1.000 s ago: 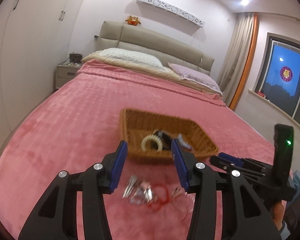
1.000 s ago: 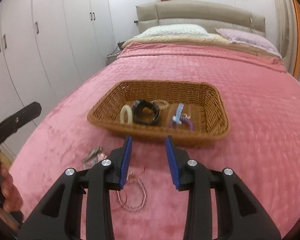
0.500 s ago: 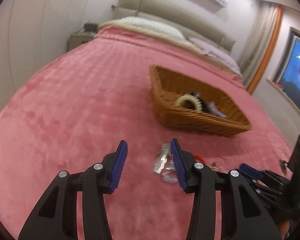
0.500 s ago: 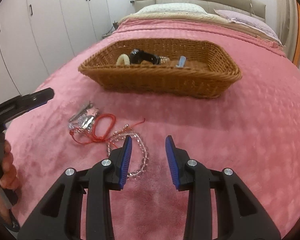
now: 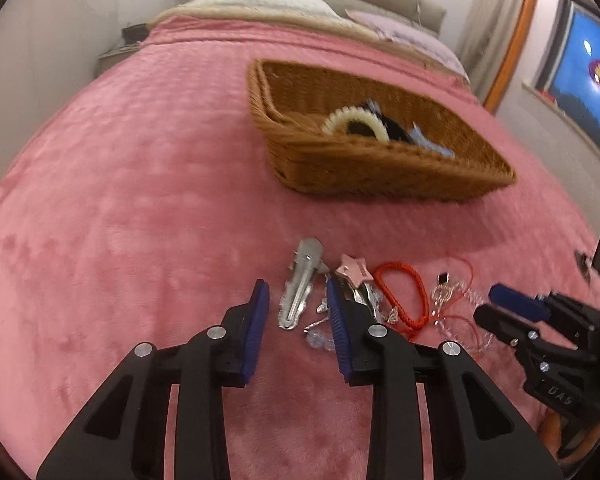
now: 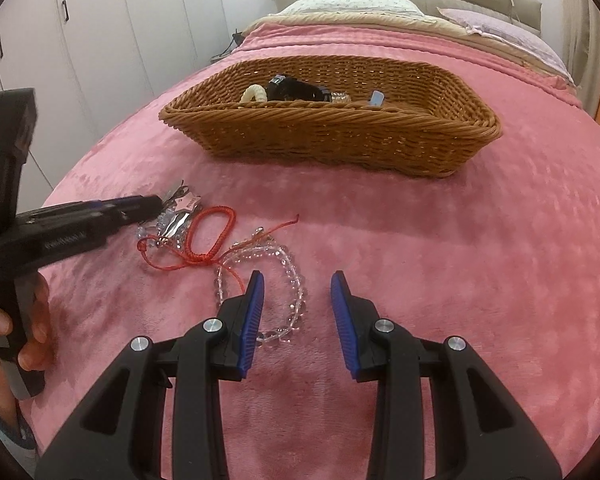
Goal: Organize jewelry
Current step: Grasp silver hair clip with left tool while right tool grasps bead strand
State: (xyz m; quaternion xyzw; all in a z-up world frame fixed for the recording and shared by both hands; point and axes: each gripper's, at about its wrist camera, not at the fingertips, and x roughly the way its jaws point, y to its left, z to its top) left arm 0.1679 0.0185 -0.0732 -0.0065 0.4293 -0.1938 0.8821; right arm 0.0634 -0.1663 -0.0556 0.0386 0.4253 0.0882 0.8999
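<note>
Your left gripper (image 5: 294, 300) hangs low over the plush pink blanket (image 5: 140, 200). Its ribbed blue pads have just been closing but stand apart, clamped on nothing. Between them lies a flat silver snap hair clip (image 5: 300, 288) with a scalloped edge; no pad presses it. Just right of it sits a pink star-shaped clip (image 5: 354, 270), then a braided red cord bracelet (image 5: 400, 300) looped in an oval, tangled with small clear beads and metal charms.

Your right gripper (image 6: 298, 300) also has its jaws apart and grips nothing. A bracelet of round, glassy clear beads (image 6: 292, 288) lies just beside its left pad (image 6: 254, 312), the loop partly hidden behind that finger. A thin red string crosses the beads and runs to the knotted red cord.

All these loose pieces sit near the foot edge of the bed. Farther up the blanket, well apart from them, stands a rectangular brown wicker basket (image 6: 332, 136) with tightly woven sloping walls. Inside it show a cream ribbed ring (image 5: 356, 120), a black band (image 6: 296, 90) and a pale blue piece (image 6: 376, 98).

Your left hand (image 6: 16, 336) wraps the black handle.
</note>
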